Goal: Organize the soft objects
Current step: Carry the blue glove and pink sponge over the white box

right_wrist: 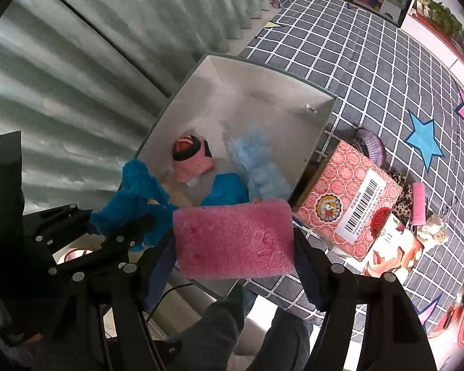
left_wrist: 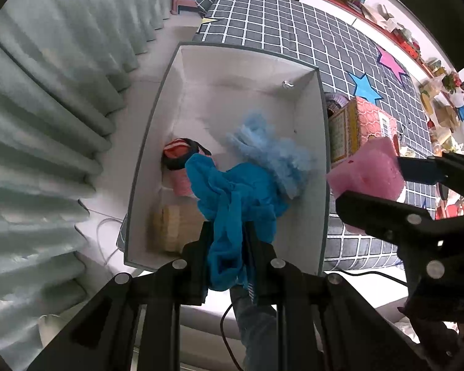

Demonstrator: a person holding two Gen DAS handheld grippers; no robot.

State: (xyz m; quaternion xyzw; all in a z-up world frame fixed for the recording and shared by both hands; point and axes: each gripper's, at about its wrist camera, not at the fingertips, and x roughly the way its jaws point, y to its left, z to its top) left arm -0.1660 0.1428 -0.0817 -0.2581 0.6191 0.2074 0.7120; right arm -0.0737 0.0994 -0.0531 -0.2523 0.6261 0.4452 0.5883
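Observation:
My left gripper [left_wrist: 227, 244] is shut on a bright blue cloth [left_wrist: 232, 198] and holds it over the near end of an open white box [left_wrist: 157, 114]. The cloth hangs into the box. In the box lie a fluffy light blue item [left_wrist: 272, 151], a pink, red and black sock bundle [left_wrist: 182, 160] and a tan block [left_wrist: 170, 225]. My right gripper [right_wrist: 235, 247] is shut on a pink foam sponge [right_wrist: 235, 238], held above the box's near right edge. The sponge also shows in the left wrist view [left_wrist: 368, 170]. The left gripper with the cloth [right_wrist: 136, 198] shows at left in the right wrist view.
The box [right_wrist: 321, 117] sits at the edge of a grey checked bedspread [right_wrist: 371, 61] with star patches. A red patterned carton [right_wrist: 349, 198], a leopard-print item [right_wrist: 402, 191], a small pink sponge [right_wrist: 418, 204] and a purple brush [right_wrist: 371, 145] lie right of it. Pale curtains [left_wrist: 46, 123] hang at left.

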